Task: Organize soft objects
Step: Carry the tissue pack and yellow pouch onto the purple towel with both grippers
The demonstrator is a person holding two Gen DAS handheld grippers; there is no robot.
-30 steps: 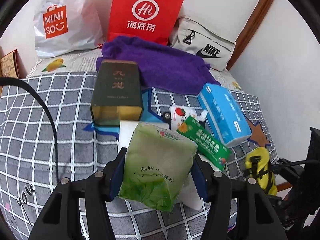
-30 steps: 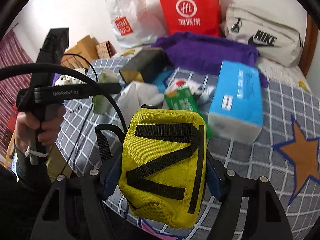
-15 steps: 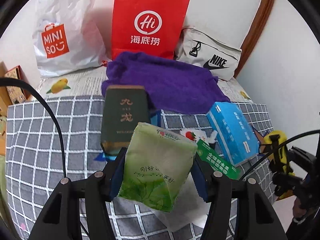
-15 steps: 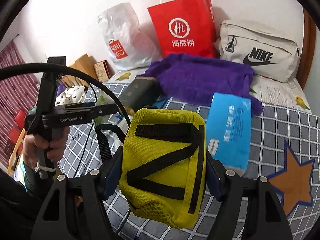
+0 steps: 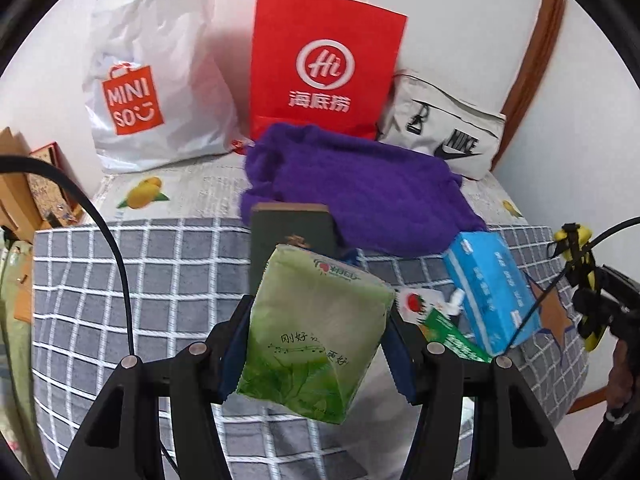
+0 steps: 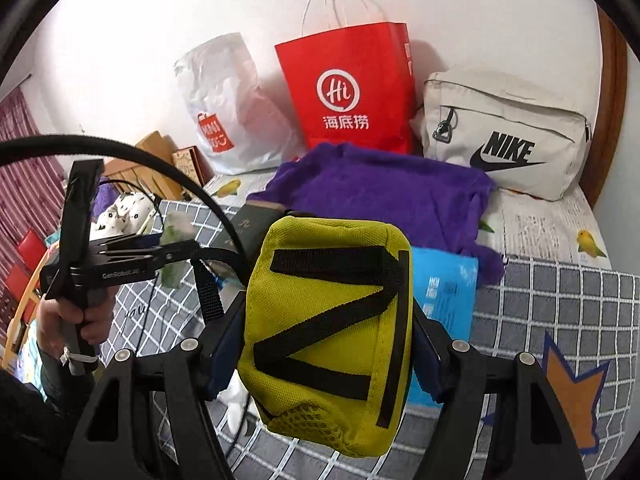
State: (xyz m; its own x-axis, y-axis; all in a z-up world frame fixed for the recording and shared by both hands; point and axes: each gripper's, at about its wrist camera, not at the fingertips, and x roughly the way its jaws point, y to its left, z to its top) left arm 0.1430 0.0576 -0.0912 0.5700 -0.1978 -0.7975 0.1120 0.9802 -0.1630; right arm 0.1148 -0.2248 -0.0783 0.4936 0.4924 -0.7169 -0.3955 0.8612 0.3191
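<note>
- Item, left gripper [image 5: 316,344]: my jaws are clamped on a green tissue pack [image 5: 316,332], its long axis upright between the pads, lifted clear of the checked bedspread [image 5: 120,292].
- Item, right gripper [image 6: 326,344]: my jaws are clamped on a yellow pouch [image 6: 328,332] with black straps, long axis also upright, held above the near right part of the bed.
- Item, bags at the far wall, left to right: white plastic bag [image 5: 148,92], red paper bag [image 5: 324,68], grey sling bag [image 5: 444,136]. All three lie far ahead of both grippers, past the purple towel [image 5: 360,192].
- Item, clutter between me and the bags: dark green box [image 5: 292,228] straight ahead of the left gripper, blue tissue pack [image 5: 492,284] to the right of it, small sachets beside that.
- Bearing: from the left wrist view the red paper bag stands dead ahead; from the right wrist view the same bag is ahead and slightly left, the grey sling bag ahead and right.
- Judgement: which container is meant I cannot tell; if the red one, my left hand is the better lined up, and both loads must travel over the towel to reach it.
- Note: the bag mouths face upward, so each upright load would go in from above.
</note>
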